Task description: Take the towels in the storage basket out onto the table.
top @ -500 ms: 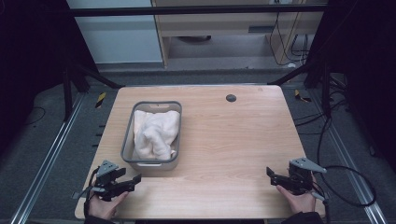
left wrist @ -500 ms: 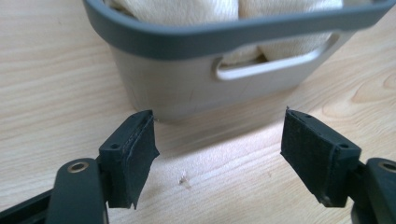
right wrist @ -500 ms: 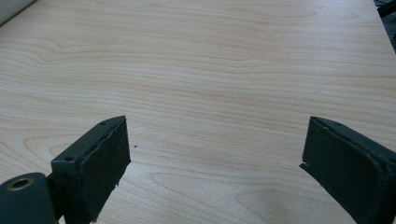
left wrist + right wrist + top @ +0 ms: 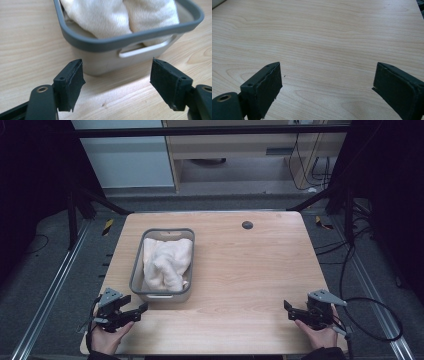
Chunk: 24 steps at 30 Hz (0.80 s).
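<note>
Left gripper [image 4: 116,82] agape, just before grey basket [image 4: 130,38] holding towel [image 4: 120,15].

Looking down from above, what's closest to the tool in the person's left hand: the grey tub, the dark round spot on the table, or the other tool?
1. Grey tub, just ahead of the left tool.
2. Right tool, across the table's near edge.
3. Dark round spot, far side, toward the right.
</note>
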Tool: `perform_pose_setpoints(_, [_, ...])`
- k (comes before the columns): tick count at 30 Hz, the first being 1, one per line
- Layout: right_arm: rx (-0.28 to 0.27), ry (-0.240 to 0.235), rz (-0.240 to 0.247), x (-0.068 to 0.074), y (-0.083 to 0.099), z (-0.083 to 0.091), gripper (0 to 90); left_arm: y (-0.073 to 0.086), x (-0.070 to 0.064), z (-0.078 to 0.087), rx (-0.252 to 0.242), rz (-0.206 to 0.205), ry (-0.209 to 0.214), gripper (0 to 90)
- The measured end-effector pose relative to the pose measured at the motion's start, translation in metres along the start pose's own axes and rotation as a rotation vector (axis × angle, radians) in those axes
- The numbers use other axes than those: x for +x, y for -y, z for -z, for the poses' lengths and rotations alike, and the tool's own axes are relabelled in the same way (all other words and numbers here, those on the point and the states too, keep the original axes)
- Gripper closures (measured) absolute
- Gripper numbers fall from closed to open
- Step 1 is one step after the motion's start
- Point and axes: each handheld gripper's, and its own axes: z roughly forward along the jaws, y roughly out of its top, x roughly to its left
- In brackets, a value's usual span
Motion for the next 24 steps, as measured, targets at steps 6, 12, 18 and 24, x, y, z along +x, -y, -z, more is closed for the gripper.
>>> perform_pose_setpoints(6, [0.005,0.0,0.006,0.001,0.001,0.0,8.3,-0.009,-0.002,0.008,-0.031,-0.003,0.013,26.5])
perform_pose_setpoints(12, [0.008,0.002,0.019,0.001,0.001,-0.001,8.7,-0.015,-0.004,0.012,-0.051,-0.004,0.021,26.2])
perform_pose_setpoints(18, [0.016,-0.001,0.021,0.003,0.001,-0.002,8.7,-0.023,-0.002,0.016,-0.064,-0.005,0.022,26.1])
perform_pose_setpoints(24, [0.02,0.003,0.034,0.003,0.002,-0.003,8.6,-0.032,-0.002,0.019,-0.069,-0.011,0.025,26.0])
